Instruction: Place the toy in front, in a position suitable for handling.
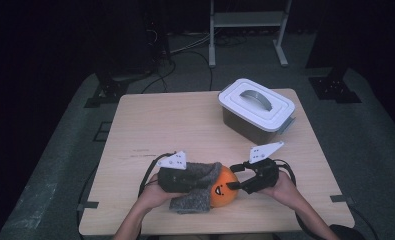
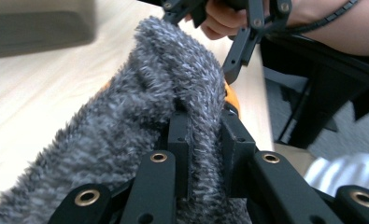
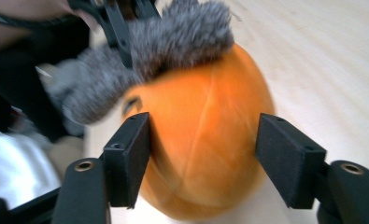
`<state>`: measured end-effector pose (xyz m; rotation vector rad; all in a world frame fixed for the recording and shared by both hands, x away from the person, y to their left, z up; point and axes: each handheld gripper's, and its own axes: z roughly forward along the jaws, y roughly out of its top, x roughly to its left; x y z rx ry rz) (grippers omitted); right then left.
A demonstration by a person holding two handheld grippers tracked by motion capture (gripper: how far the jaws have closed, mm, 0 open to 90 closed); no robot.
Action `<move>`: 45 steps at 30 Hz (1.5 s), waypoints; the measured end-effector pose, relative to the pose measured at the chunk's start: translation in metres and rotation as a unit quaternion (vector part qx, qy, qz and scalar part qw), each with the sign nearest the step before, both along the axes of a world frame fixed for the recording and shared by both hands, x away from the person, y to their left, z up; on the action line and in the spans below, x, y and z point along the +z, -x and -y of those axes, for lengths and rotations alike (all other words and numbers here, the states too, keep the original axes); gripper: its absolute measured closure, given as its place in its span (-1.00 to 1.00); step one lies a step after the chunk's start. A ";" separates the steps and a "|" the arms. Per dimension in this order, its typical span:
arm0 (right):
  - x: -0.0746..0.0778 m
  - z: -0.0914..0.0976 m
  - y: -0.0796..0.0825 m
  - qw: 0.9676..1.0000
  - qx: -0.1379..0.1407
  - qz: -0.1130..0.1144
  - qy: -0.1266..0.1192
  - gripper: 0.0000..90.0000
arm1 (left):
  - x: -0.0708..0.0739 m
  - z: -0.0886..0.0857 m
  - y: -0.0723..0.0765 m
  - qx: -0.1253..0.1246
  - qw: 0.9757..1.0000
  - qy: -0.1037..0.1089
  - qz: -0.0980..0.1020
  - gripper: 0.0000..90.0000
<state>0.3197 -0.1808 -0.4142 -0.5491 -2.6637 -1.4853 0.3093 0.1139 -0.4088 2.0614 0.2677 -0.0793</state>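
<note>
An orange plush ball point(image 1: 224, 194) with a black face lies near the table's front edge. A grey fuzzy cloth point(image 1: 192, 202) is draped over its left side. My left gripper point(image 1: 206, 175) comes in from the left and is shut on a fold of that cloth point(image 2: 126, 126), pinched between its jaws point(image 2: 205, 135). My right gripper point(image 1: 232, 177) reaches in from the right. In the right gripper view its jaws point(image 3: 203, 149) straddle the orange plush point(image 3: 205, 116), which looks unsqueezed between the pads. The cloth point(image 3: 173, 42) covers the plush's far top.
A dark storage box with a white handled lid point(image 1: 257, 107) stands at the back right of the wooden table point(image 1: 160, 125). Beyond the table are cables and a metal frame on the floor. The person's forearms enter from the bottom edge.
</note>
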 end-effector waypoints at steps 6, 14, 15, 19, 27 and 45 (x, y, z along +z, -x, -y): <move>-0.003 -0.009 0.006 1.000 -0.013 -0.020 0.016 -0.32 | 0.001 0.007 0.003 -0.006 1.000 -0.003 0.003 0.71; 0.015 -0.022 0.012 0.993 0.016 0.118 0.025 0.30 | 0.025 -0.016 -0.002 0.048 0.998 0.034 0.035 0.72; 0.015 -0.022 0.012 0.993 0.016 0.118 0.025 0.30 | 0.025 -0.016 -0.002 0.048 0.998 0.034 0.035 0.72; 0.016 -0.030 0.014 0.986 0.052 0.153 0.038 0.29 | 0.023 -0.023 -0.005 0.067 0.997 0.022 0.038 0.72; 0.003 -0.004 0.006 0.993 0.028 0.112 0.030 0.06 | 0.002 -0.035 -0.014 0.069 0.998 0.007 -0.007 0.72; 0.000 -0.014 0.015 0.992 0.043 0.116 0.037 0.15 | 0.016 -0.040 -0.012 0.068 0.998 0.009 0.009 0.72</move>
